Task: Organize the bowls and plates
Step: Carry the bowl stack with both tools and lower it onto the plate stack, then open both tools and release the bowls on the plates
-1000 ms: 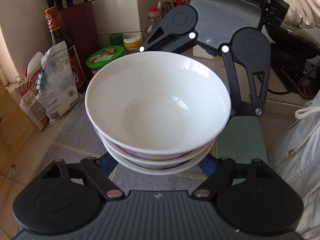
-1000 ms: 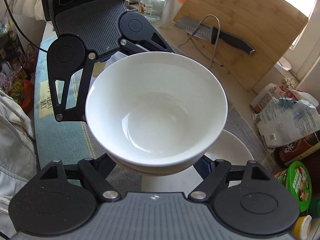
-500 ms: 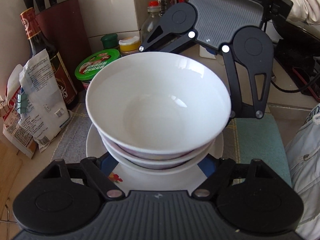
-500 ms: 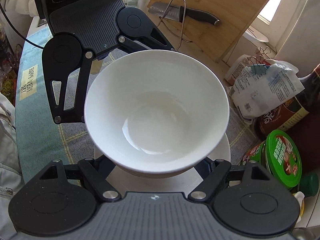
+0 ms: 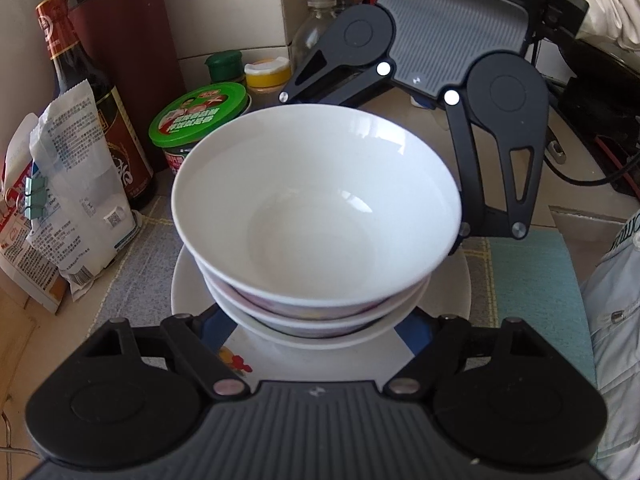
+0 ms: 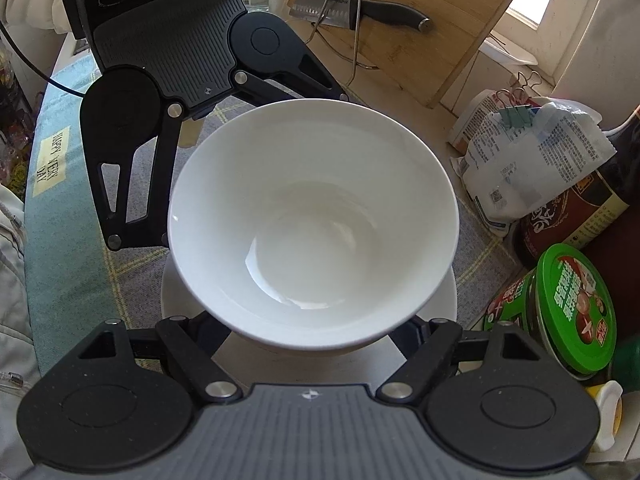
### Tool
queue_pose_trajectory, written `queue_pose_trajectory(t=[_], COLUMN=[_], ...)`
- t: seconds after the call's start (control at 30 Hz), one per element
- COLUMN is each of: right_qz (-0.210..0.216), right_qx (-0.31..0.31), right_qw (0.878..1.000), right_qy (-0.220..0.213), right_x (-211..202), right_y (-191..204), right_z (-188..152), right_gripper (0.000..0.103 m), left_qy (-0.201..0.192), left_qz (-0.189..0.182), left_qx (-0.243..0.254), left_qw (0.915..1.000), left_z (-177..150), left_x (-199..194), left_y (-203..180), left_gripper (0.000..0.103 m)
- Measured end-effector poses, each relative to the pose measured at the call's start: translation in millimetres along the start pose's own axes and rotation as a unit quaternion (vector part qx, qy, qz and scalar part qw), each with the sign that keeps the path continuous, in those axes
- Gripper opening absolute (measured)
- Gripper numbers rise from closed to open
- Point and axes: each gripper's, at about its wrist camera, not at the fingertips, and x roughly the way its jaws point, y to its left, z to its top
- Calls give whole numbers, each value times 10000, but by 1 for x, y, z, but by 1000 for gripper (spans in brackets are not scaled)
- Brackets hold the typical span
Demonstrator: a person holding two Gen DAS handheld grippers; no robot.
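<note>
Bowls, a nested white stack, hang clamped between left gripper and right gripper, each set of jaws closed on the stack's lower sides from opposite directions, evidently to share the load directly above the flowered plate at 6 o'clock.

Bowl is glossy white ceramic, board is matt bamboo-looking wood, mat is woven cloth, and the jar lid is shiny green plastic.
</note>
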Motion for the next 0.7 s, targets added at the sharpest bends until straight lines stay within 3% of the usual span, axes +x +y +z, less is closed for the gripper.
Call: queue_pose_trajectory(t=[0.7], right_qz=[-66], right_qx=[66], right_qw=[9999], right_qy=[43], right_x=[4], right_y=[0], right_z=[0], right_gripper=[85], left_qy=[-46], left_qz=[12], left_qx=[-52], left_qw=[10000], left_z=[-4], left_x=[3], left_y=[1], left_gripper=[84])
